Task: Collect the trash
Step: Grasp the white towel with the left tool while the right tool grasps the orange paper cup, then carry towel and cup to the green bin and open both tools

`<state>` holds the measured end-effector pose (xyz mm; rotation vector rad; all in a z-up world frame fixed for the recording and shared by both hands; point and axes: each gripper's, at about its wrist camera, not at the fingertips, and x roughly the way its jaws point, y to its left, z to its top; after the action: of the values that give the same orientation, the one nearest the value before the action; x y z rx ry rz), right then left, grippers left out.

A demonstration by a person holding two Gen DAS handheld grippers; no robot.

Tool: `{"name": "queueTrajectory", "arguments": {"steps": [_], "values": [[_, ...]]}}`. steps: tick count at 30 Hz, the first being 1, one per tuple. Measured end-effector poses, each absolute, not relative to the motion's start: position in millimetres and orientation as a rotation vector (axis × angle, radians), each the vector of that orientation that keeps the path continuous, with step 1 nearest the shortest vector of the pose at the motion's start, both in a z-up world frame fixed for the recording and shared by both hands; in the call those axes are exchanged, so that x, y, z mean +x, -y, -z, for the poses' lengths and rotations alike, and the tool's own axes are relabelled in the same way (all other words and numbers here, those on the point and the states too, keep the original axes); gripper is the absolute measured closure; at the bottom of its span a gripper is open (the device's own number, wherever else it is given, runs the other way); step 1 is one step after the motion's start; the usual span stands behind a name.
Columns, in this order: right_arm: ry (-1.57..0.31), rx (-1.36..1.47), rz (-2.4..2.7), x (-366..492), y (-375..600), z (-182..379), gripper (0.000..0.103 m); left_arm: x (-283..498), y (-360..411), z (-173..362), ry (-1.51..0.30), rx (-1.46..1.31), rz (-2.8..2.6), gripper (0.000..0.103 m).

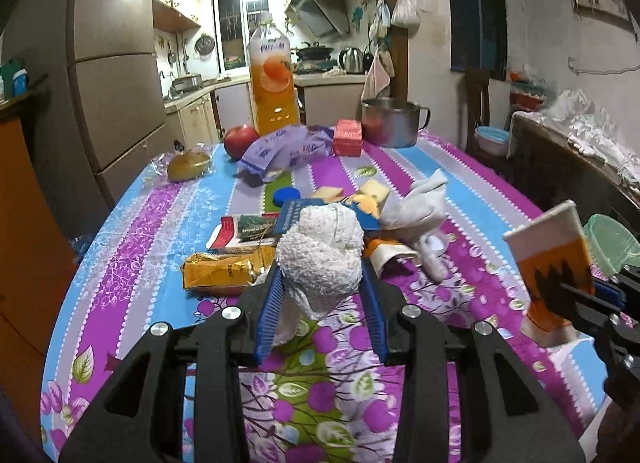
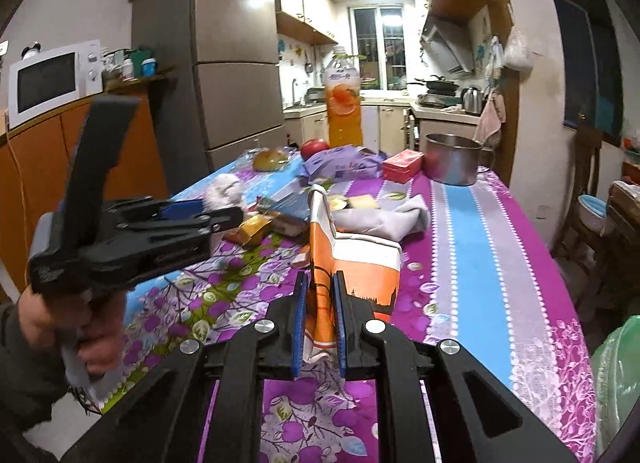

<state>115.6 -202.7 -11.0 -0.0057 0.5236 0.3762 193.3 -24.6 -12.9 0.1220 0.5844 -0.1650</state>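
My left gripper (image 1: 321, 269) is shut on a crumpled white paper towel wad (image 1: 320, 247), held above the flowered tablecloth (image 1: 132, 223). In the right wrist view the same gripper (image 2: 234, 215) shows at the left with the wad (image 2: 224, 189) at its tip and a person's hand (image 2: 92, 327) on its handle. My right gripper (image 2: 320, 277) is shut on a squashed orange-and-white paper cup (image 2: 360, 263), lifted off the table. The left wrist view shows that cup (image 1: 548, 239) at the right edge, pinched by the right gripper (image 1: 564, 289).
On the table lie a yellow packet (image 1: 220, 271), a grey cloth (image 1: 420, 207), a blue cap (image 1: 286, 195), a purple wrapper (image 1: 288, 147), a wrapped bun (image 1: 188, 165), an apple (image 1: 240, 139), a juice bottle (image 1: 272, 75), a red box (image 1: 348, 137) and a steel pot (image 1: 392, 121). A green plastic bag (image 2: 616, 383) hangs at the right.
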Motion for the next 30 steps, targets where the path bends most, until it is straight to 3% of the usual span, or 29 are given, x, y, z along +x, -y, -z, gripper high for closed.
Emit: {"name": "queueTrajectory", "arguments": {"steps": [13, 30], "values": [[-0.487, 0.037, -0.163, 92.2, 266.2, -19.6, 0.090, 159.6, 97.9, -12.6, -0.513, 0.110, 0.302, 0.067], [-0.478, 0.078, 0.186, 33.2, 442.3, -54.8, 0.090, 150.3, 256.4, -22.7, -0.524, 0.110, 0.646, 0.067]]}}
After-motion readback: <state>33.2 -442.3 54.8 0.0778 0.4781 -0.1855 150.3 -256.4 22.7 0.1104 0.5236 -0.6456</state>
